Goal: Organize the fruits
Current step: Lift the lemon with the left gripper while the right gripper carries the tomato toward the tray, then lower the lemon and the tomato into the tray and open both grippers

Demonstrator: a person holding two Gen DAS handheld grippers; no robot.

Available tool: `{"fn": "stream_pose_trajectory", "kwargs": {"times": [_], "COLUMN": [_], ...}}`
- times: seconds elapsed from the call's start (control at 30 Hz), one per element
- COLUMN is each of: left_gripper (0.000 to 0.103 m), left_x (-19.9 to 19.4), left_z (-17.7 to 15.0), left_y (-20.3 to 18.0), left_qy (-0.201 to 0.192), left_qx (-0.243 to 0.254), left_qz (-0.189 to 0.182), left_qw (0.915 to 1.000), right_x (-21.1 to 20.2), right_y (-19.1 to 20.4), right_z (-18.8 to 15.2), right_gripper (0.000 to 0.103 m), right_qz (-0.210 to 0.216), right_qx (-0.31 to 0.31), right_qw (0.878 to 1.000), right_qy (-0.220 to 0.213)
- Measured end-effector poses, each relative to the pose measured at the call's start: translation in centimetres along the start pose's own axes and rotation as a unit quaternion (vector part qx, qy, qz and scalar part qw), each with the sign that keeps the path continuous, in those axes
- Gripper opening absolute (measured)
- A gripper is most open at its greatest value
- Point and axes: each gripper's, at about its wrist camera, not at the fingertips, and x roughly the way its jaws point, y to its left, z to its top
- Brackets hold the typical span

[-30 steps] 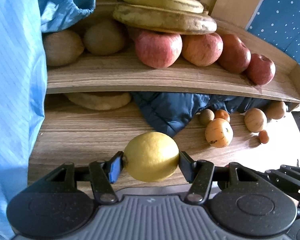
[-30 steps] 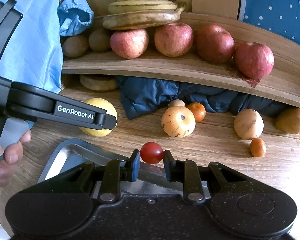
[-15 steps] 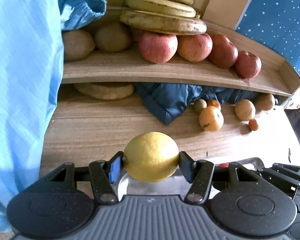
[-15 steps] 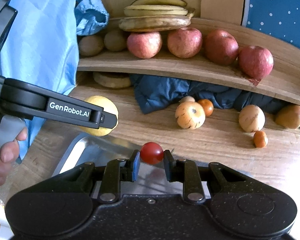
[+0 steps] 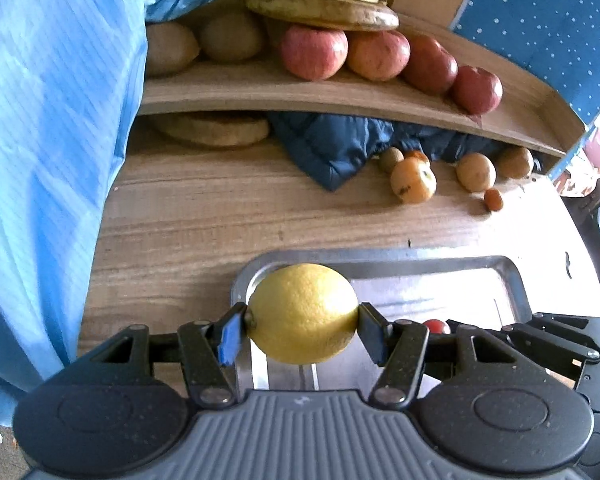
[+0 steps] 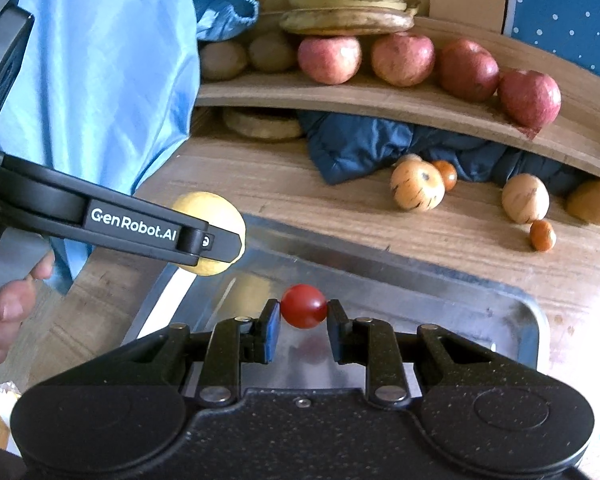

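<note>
My left gripper (image 5: 302, 330) is shut on a yellow lemon (image 5: 302, 313), held over the left end of a metal tray (image 5: 452, 265). A small red cherry tomato (image 6: 304, 306) sits pinched in my right gripper (image 6: 304, 320), above the tray (image 6: 480, 300). In the right wrist view the left gripper's arm crosses in front of the lemon (image 6: 216, 210), and a hand (image 6: 4, 304) grips its handle at the left edge. In the left wrist view the tomato (image 5: 436, 326) peeks out behind the right-hand finger.
A wooden shelf (image 6: 380, 100) at the back holds red apples (image 6: 402, 58), bananas (image 6: 346, 20) and brown fruits. Under it lie a dark blue quilted cloth (image 6: 364, 144) and several small orange and tan fruits (image 6: 416, 186). A light blue garment (image 5: 48, 120) hangs on the left.
Both grippers have drawn back from the shelf with their fruits still held. The metal tray has come into view beneath them.
</note>
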Motion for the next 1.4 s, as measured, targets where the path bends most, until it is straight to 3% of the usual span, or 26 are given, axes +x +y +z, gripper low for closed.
{"fn": "stream_pose_trajectory", "kwargs": {"times": [0.5,1.4], "left_gripper": [0.063,0.063], "left_x": [0.1,0.4], "left_z": [-2.3,-2.8], "left_y": [-0.1,0.0], "left_qy": [0.021,0.031], "left_qx": [0.027,0.047], "left_qz": [-0.012,-0.016], "left_qw": [0.9994,0.9983], "right_x": [-0.1,0.7], "right_y": [2.3,3.1], "right_z": [-3.2,-4.5], "right_gripper": [0.027,0.028], "right_qz": [0.003,-0.014], "right_qx": [0.010,0.034], "right_qw": [1.000,0.998], "right_qy": [0.029,0.042]}}
